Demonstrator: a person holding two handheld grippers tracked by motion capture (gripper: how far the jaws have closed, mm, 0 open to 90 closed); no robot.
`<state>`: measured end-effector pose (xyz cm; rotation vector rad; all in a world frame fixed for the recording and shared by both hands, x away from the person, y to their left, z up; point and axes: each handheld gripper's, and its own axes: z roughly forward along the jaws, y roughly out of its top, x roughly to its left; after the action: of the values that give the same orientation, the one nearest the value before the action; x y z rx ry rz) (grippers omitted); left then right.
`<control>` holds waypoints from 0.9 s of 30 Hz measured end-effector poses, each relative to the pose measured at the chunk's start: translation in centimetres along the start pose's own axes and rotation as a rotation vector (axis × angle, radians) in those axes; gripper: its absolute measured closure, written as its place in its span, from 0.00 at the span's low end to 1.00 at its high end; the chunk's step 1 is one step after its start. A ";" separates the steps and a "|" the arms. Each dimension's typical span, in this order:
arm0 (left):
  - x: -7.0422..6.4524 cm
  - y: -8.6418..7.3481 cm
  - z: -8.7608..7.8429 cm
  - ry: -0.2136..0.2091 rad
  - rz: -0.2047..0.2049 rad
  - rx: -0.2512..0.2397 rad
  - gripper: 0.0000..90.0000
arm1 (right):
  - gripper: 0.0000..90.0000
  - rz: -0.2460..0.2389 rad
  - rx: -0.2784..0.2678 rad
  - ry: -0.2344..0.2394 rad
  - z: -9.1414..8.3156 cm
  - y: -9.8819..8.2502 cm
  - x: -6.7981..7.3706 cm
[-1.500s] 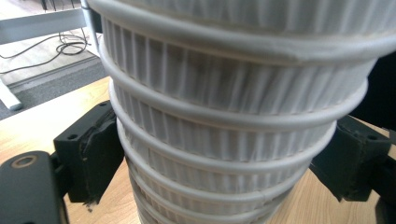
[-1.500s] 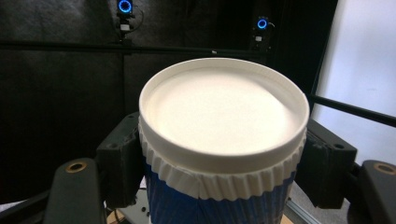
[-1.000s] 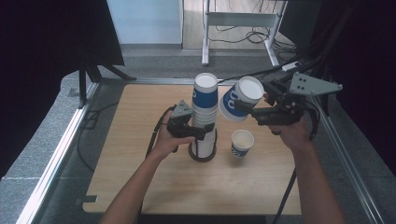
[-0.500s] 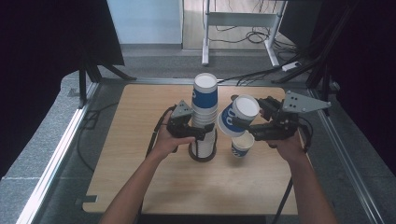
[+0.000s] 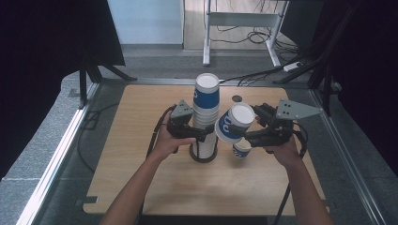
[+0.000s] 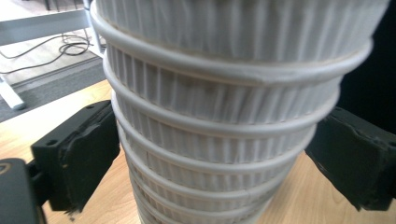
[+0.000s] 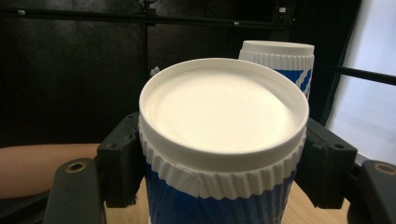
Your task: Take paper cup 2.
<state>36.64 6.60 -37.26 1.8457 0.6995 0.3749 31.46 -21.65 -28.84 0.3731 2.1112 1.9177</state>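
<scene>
At tabletop (image 5: 141,187) centre, cup stack (image 5: 205,117) stands between spread left tool (image 5: 199,133), whose jaws just opened. Right tool (image 5: 237,129) pinches one cup (image 5: 233,123), tilted, above lone cup (image 5: 241,148). Paper: light, crushable; grip ribbed wall gently.

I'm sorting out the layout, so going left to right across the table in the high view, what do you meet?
Left gripper → cup stack → held cup → right gripper. The small cup standing on the table sits under the held cup, so its place in the order is unclear.
</scene>
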 end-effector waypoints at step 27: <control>-0.3 -3.2 -4.7 0.055 -0.046 -0.048 0.17 | 0.30 0.049 0.025 0.018 0.8 -5.2 1.7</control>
<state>32.87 10.68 -38.47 1.7767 0.7629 0.4104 30.12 -20.75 -34.11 0.4173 2.1585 1.9300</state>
